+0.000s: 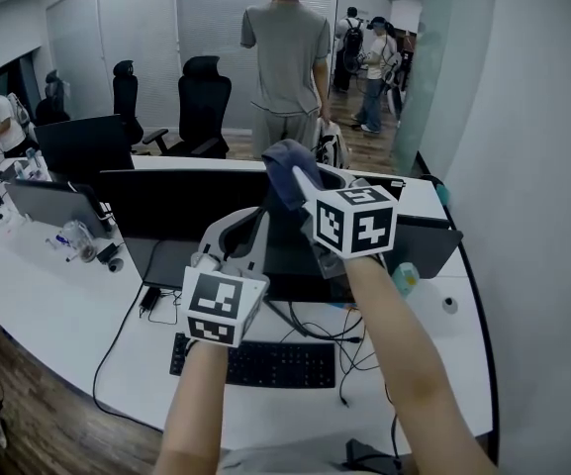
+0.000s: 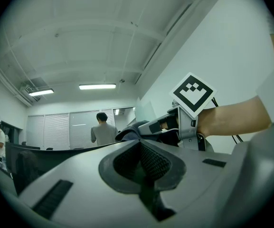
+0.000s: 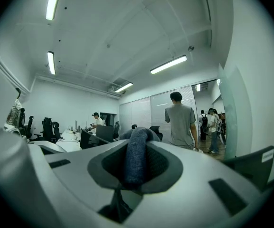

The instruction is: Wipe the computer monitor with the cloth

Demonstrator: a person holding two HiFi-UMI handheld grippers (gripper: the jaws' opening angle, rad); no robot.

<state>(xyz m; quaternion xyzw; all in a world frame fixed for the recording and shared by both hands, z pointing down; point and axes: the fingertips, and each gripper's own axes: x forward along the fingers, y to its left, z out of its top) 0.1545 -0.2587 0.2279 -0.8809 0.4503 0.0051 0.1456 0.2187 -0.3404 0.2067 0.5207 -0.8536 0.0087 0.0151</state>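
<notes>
Grips the cloth (image 3: 137, 151) in the right gripper (image 3: 136, 169), fingers clamped on a bunched blue fold that pokes out past the tips. Presents the left gripper (image 2: 141, 163) with fingers pressed together, nothing between, just below and left of the right fingers. Places the monitor (image 1: 181, 201) under and ahead of both sets of tips, cloth near its top edge; contact not confirmable. Judged: pickup done, wiping of the screen still almost wholly to do.
</notes>
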